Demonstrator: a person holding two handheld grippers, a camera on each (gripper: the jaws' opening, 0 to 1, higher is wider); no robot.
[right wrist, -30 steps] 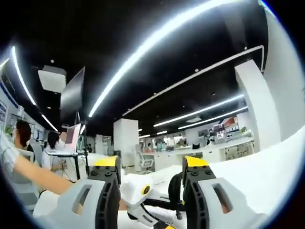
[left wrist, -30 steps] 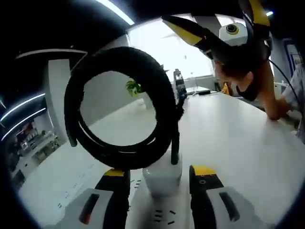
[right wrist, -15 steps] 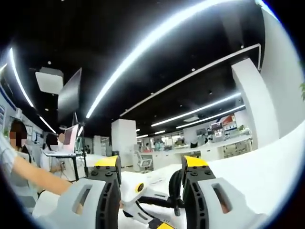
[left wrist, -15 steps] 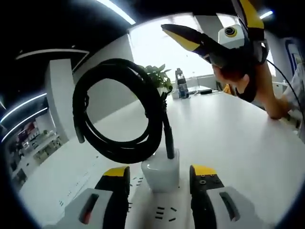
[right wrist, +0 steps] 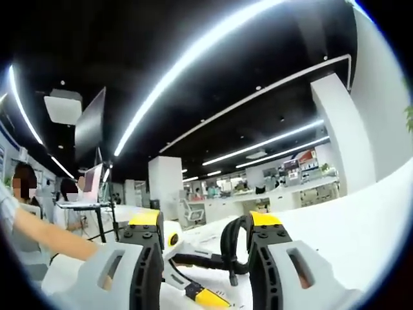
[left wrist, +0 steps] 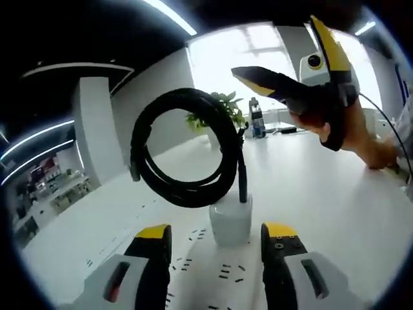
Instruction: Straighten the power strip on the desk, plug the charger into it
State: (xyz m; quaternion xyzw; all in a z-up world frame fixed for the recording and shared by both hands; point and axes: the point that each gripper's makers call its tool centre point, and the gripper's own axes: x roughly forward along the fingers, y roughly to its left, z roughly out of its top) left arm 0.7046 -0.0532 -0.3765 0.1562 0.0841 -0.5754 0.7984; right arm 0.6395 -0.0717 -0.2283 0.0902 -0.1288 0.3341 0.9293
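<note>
Left gripper view: charger (left wrist: 230, 221) hides its socket

In the left gripper view, the charger (left wrist: 230, 221) is standing upright in the power strip (left wrist: 216, 278), which is lying on the desk (left wrist: 316, 194) between the left gripper's (left wrist: 216, 237) two jaws. Its coiled cable (left wrist: 187, 150) is rising above it, with a potted plant (left wrist: 216, 116) and a bottle (left wrist: 257, 119) sitting behind at the desk's far end. The right gripper (left wrist: 290, 77) is hovering above the desk to the right.
</note>
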